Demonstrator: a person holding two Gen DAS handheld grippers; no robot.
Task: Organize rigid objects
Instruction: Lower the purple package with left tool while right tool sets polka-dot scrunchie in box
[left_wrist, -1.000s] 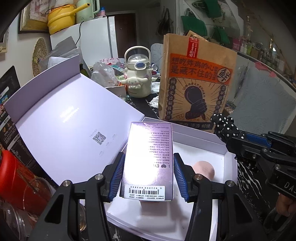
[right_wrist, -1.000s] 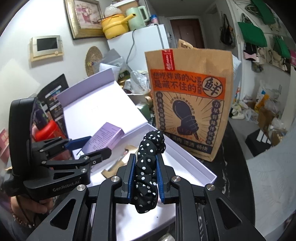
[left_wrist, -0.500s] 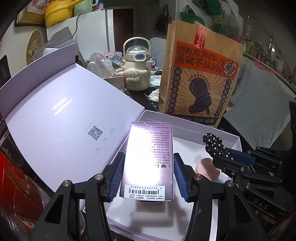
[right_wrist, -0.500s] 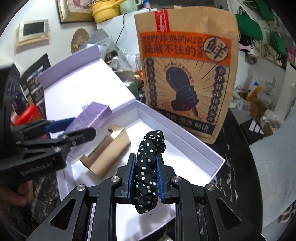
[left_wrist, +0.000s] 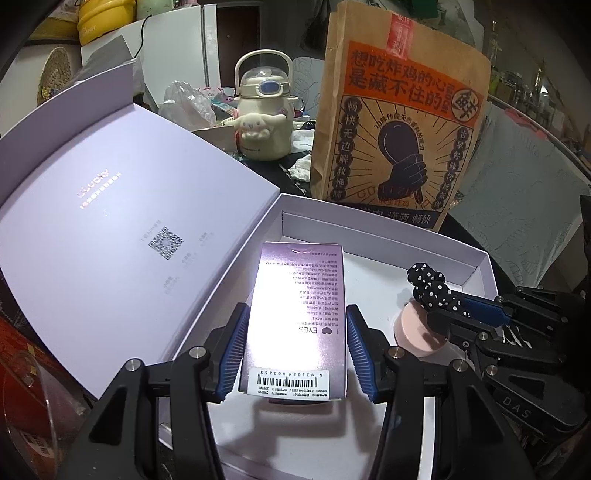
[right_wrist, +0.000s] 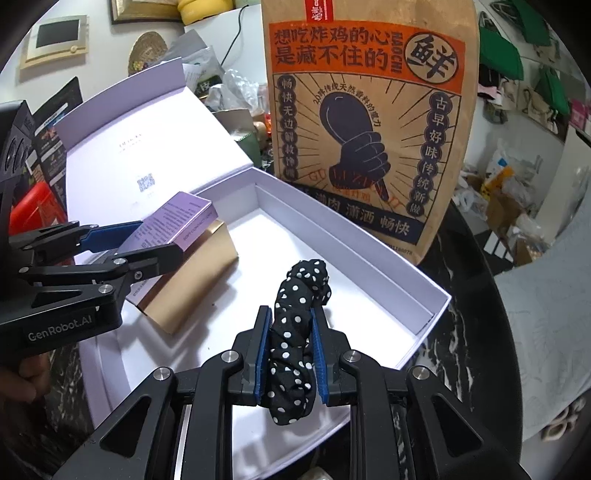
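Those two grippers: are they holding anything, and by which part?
Yes. The left gripper grips a purple carton by its long sides, near the barcode end. The right gripper pinches a polka-dot scrunchie near one end.

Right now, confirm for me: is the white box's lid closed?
No. The lid is folded open to the left, and the white box shows its bare inside with a pink sponge in it.

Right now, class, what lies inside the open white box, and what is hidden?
Inside the white cardboard box lie a gold carton and a pink round sponge. The held purple carton covers part of the floor.
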